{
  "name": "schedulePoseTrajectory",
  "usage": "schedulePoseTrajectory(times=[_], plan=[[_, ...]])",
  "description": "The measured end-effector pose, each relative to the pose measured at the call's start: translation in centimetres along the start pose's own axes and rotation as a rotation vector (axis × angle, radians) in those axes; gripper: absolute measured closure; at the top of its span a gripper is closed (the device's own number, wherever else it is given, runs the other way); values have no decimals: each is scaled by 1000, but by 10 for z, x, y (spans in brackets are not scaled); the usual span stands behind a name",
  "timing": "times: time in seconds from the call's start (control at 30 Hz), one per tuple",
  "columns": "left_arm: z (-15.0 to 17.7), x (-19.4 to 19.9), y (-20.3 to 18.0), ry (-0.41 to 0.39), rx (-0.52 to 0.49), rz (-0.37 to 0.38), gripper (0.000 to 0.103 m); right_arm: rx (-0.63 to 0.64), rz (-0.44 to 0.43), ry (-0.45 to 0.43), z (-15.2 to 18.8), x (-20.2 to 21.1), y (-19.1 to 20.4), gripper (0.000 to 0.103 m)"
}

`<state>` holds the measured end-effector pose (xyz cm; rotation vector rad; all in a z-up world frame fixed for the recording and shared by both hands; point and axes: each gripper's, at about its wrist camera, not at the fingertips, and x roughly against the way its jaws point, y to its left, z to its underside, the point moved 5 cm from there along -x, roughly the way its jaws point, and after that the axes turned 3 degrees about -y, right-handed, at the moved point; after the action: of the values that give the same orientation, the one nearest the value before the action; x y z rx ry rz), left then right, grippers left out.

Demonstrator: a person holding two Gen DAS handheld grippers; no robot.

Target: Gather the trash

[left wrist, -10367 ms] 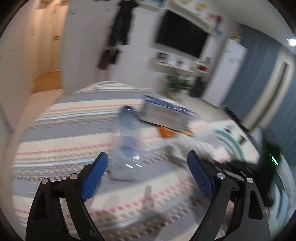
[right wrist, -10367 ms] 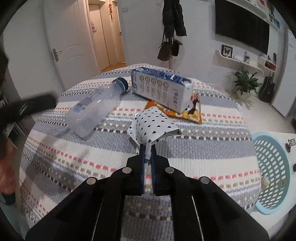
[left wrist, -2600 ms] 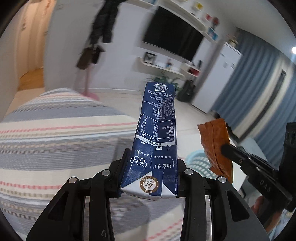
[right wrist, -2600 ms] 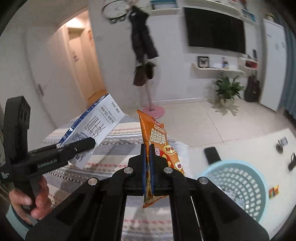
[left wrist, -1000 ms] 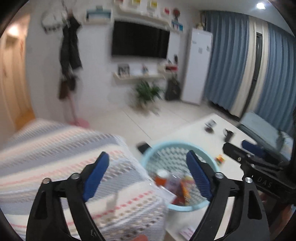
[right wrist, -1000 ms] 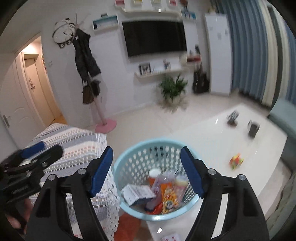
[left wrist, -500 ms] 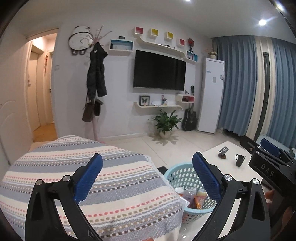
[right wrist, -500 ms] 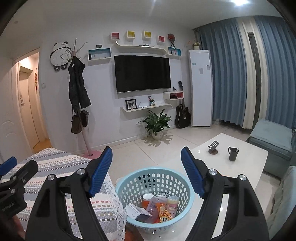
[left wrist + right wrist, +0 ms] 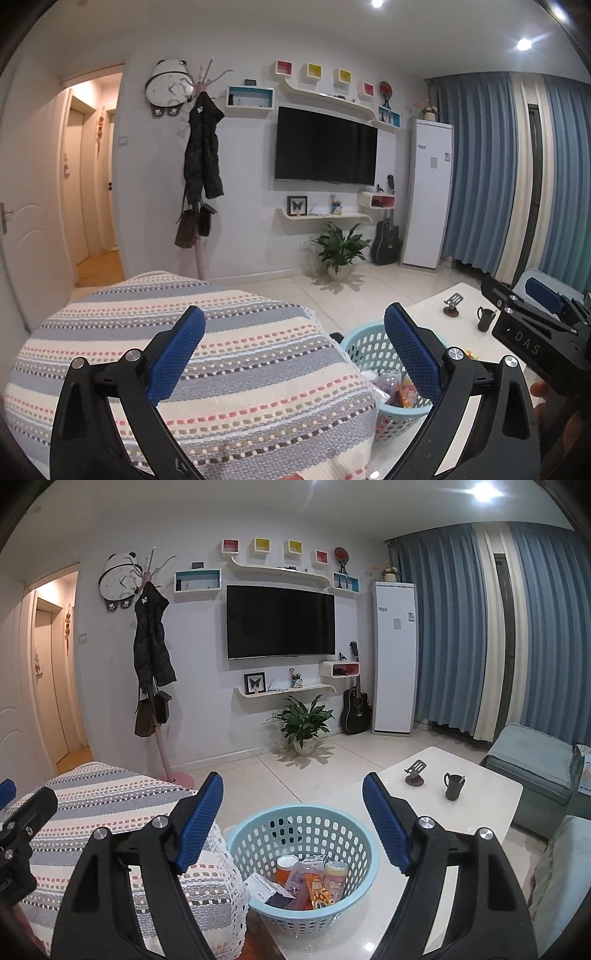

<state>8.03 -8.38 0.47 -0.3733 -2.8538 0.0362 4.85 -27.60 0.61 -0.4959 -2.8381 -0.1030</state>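
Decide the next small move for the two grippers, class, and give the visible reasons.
Probably none beyond lowering both to rest: the job looks done. The left gripper and right gripper are open with nothing between their fingers, the trash lies in the basket, and the striped cover shows no litter in either view.

Basket (image 9: pixel 360 349) half hidden behind left gripper (image 9: pixel 293 356); trash (image 9: pixel 310 880) labels too small to read; striped cover (image 9: pixel 221 369) cut off at frame bottom.

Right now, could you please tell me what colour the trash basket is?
The basket is light blue plastic with perforated walls, clearest in the right wrist view.
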Motion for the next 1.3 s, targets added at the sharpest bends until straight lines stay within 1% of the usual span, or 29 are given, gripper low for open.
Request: schedulePoseTrajectory(times=[0.3,0.5,0.7,1.3], plan=[[1,-2,3,7,6,-7,8,9,3,28,6,-6,1,27],[3,-5,6,19,25,-10,8,18,11,30,5,-9,3,27],[9,-11,6,47,35,-1,8,18,9,54,11,-14,4,27],[9,-12,10,58,45,-1,8,26,5,65,14,-19,11,27]])
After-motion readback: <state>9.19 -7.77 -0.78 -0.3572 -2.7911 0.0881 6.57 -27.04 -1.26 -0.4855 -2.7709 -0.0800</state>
